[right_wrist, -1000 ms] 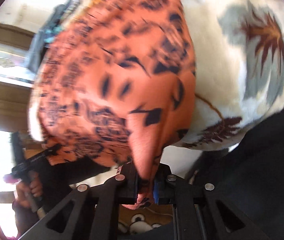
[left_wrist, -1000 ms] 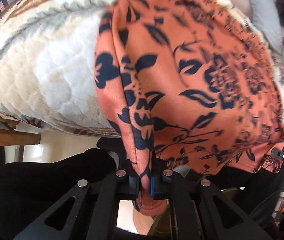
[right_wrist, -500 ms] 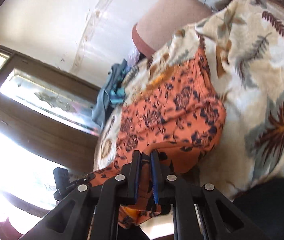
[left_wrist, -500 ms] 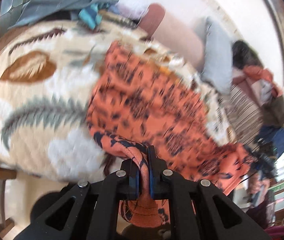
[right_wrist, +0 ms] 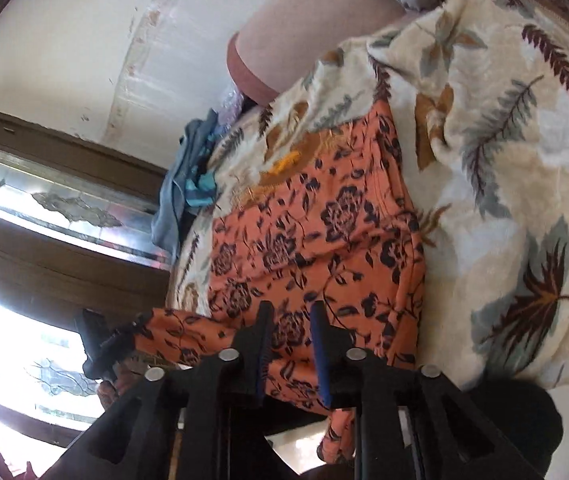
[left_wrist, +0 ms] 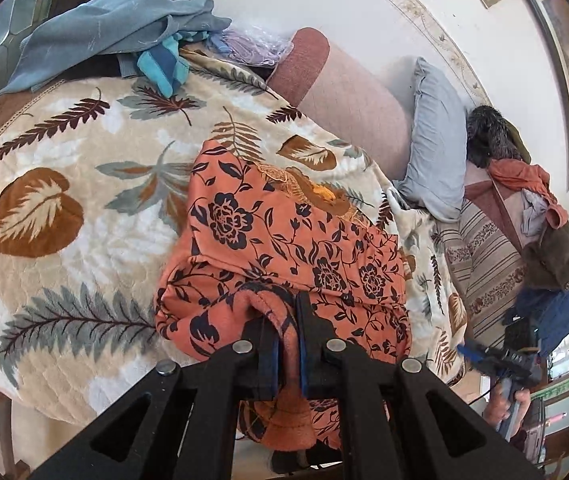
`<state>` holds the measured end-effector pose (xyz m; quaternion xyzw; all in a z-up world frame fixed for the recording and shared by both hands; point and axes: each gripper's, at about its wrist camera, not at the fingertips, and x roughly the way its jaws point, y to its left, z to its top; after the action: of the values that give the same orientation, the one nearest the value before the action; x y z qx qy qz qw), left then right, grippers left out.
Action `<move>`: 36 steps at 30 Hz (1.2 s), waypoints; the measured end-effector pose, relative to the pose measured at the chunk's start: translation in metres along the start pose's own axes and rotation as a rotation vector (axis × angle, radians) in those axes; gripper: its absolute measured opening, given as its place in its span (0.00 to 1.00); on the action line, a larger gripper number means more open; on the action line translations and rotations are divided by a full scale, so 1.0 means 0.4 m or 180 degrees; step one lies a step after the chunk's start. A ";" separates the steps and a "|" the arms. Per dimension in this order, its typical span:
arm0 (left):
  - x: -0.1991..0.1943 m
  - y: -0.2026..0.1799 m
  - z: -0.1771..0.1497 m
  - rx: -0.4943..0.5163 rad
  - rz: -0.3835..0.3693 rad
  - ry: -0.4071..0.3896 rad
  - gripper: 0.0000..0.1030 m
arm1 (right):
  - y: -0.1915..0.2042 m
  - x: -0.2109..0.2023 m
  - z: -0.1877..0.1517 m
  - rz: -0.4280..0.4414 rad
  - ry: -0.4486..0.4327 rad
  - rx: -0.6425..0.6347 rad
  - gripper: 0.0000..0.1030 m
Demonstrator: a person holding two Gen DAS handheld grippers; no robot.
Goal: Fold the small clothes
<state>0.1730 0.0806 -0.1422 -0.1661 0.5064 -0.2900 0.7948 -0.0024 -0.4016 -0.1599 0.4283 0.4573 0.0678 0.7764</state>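
Note:
An orange garment with a dark flower print (left_wrist: 284,232) lies on the bed, its near edge lifted and doubled over. My left gripper (left_wrist: 284,312) is shut on a bunched corner of that edge, which hangs down behind the fingers. In the right wrist view the same orange garment (right_wrist: 316,240) spreads over the blanket. The jaws of my right gripper (right_wrist: 290,312) are opening; the cloth shows in the gap behind them and the pads do not press on it. Each gripper also shows in the other view: the right gripper (left_wrist: 516,356) and the left gripper (right_wrist: 100,344).
A cream blanket with a leaf print (left_wrist: 64,160) covers the bed. Blue clothes (left_wrist: 116,36) are heaped at its far left corner. A pink bolster (left_wrist: 348,96) and a grey-blue pillow (left_wrist: 436,152) lie along the wall, with more clothes (left_wrist: 532,208) piled at the right.
Both grippers have risen and pulled back, so the whole bed shows. The garment's near edge came up with them. The right jaws have parted and let the cloth go.

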 end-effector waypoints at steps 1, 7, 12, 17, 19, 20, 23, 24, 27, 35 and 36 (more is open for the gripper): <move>-0.008 0.004 -0.008 -0.0017 0.0020 -0.0014 0.07 | -0.013 0.036 -0.028 -0.0146 0.0132 0.0051 0.59; -0.067 0.006 -0.051 -0.0040 0.0091 -0.0058 0.07 | -0.116 0.190 -0.203 -0.0531 0.0654 0.0458 0.78; -0.103 -0.019 -0.089 0.0075 0.0102 -0.0102 0.07 | -0.107 0.273 -0.294 -0.0652 0.0892 0.0519 0.78; -0.126 -0.027 -0.115 0.0095 0.0088 -0.0133 0.07 | -0.080 0.354 -0.320 -0.1095 0.0862 0.0331 0.78; -0.134 -0.020 -0.122 0.0072 0.0093 -0.0136 0.07 | -0.104 0.382 -0.335 -0.1087 0.0915 0.0328 0.64; -0.137 -0.016 -0.124 0.0059 0.0093 -0.0141 0.07 | -0.115 0.392 -0.346 -0.1071 0.0983 0.0267 0.37; -0.149 0.005 -0.126 -0.0005 0.0078 -0.0157 0.07 | -0.160 0.372 -0.365 -0.1107 0.0990 0.0265 0.07; -0.152 0.012 -0.125 -0.0027 0.0088 -0.0167 0.07 | -0.180 0.351 -0.366 -0.1114 0.0941 0.0323 0.07; -0.164 0.030 -0.117 -0.0076 0.0110 -0.0222 0.07 | -0.233 0.253 -0.343 -0.0867 0.0613 0.0596 0.07; -0.164 0.042 -0.091 -0.0065 0.0141 -0.0197 0.07 | -0.177 0.069 -0.219 -0.0037 0.0064 0.0491 0.07; -0.157 0.043 -0.100 -0.0078 0.0161 -0.0164 0.07 | -0.155 0.058 -0.209 0.0071 0.0015 0.0434 0.07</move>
<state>0.1221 0.1348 -0.1244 -0.1703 0.4934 -0.2593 0.8126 -0.0710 -0.3782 -0.2381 0.4852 0.4578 0.0461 0.7436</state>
